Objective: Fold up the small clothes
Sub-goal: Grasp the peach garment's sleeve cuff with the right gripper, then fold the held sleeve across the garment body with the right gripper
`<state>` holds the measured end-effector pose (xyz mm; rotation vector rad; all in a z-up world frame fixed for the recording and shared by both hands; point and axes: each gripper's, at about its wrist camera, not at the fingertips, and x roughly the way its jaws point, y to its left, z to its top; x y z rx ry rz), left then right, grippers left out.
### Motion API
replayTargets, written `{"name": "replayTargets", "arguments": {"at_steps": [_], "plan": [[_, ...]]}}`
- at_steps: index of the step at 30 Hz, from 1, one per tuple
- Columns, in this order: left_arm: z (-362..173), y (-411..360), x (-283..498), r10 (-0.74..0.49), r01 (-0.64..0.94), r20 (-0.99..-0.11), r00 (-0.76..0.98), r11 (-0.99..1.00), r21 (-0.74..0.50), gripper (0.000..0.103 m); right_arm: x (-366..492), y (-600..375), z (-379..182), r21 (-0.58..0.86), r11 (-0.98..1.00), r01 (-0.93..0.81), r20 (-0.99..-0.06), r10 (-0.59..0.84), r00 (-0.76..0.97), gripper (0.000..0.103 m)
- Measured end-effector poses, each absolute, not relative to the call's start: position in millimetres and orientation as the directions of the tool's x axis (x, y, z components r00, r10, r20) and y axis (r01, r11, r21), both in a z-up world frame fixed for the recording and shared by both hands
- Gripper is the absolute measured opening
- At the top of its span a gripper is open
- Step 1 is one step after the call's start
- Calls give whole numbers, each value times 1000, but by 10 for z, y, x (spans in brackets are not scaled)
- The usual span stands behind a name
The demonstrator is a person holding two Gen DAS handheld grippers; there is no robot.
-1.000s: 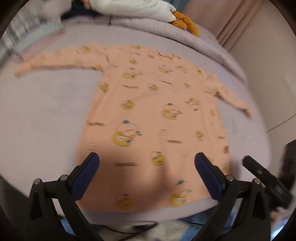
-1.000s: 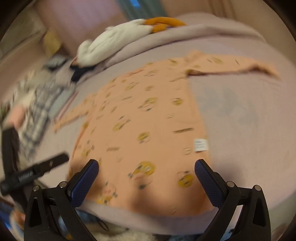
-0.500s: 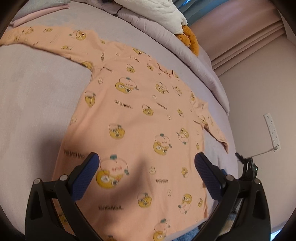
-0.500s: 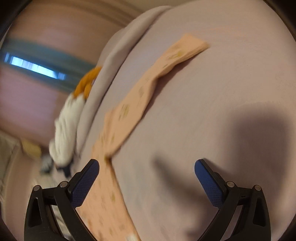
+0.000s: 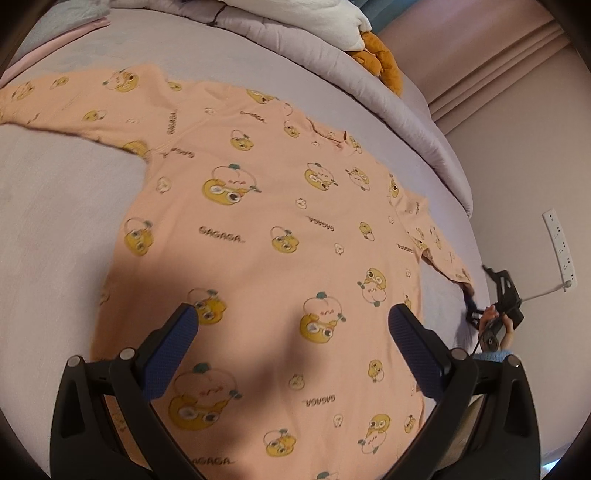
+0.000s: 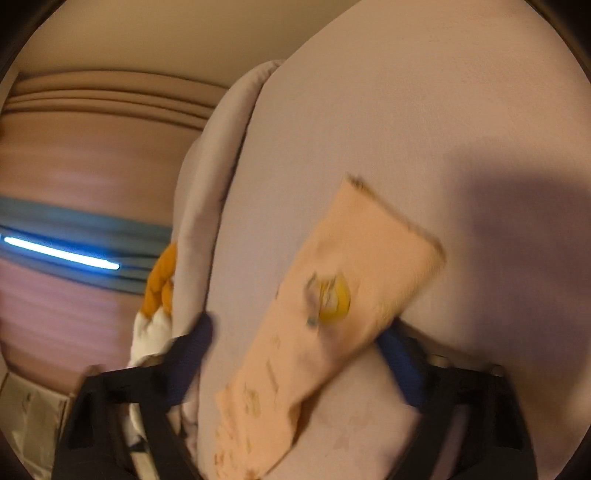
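Over the last second the right gripper (image 6: 295, 354) had swung away from the shirt's body and out to the right sleeve (image 6: 332, 306), which now lay between its jaws, cuff pointing away. That read as the opening of the first fold: taking the sleeve to bring it in across the body. The right-wrist view was blurred, so the jaws looked apart around the sleeve, but I could not tell whether they touched the cloth.

The left gripper (image 5: 293, 332) had dropped closer over the lower half of the shirt (image 5: 280, 229). Its jaws were wide apart and held nothing, hovering above the cloth near the hem.

The shirt lay flat and face up on the bed (image 5: 55, 206), both sleeves spread out, the left one running off toward the left edge of that view. In the left-wrist view the right gripper showed small at the end of the right sleeve, at the bed's edge. No fold had yet been made. A plush toy (image 5: 380, 62) sat on the rolled duvet (image 5: 295, 33) beyond the collar.
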<state>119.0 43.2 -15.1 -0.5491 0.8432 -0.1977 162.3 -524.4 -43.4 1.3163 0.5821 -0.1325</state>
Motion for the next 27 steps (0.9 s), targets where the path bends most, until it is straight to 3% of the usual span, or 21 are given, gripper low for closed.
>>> {"name": "replayTargets", "arguments": {"at_steps": [1,2,3,5,9,16,23,27], "plan": [[-152,405,1207,-375,-49,-656,655,845,-532,103,1628,-5289,-482,862,264,432,-491,225,841,47],[-153,396,1229,-377,-48,-657,652,845,-532,103,1623,-5321,-524,858,259,444,-501,225,836,38],[-148,388,1246,-379,-47,-657,652,844,-534,103,1597,-5339,-574,854,252,455,-509,223,831,21],[-162,363,1287,-381,-56,-665,642,842,-537,103,1560,-5326,-626,853,244,460,-511,217,832,8],[-155,351,1307,-381,-63,-666,641,839,-540,103,1601,-5266,-486,849,280,448,-511,218,832,7],[-215,558,1229,-325,-132,-695,641,846,-517,103,1929,-4530,768,735,638,230,-482,253,839,7],[-247,1023,948,-337,-155,-654,677,803,-575,103,2185,-3012,1905,464,886,7,-517,264,814,7],[-250,1294,807,-319,-181,-639,700,786,-591,103,2254,-1999,2092,260,957,-125,-527,249,812,7]]}}
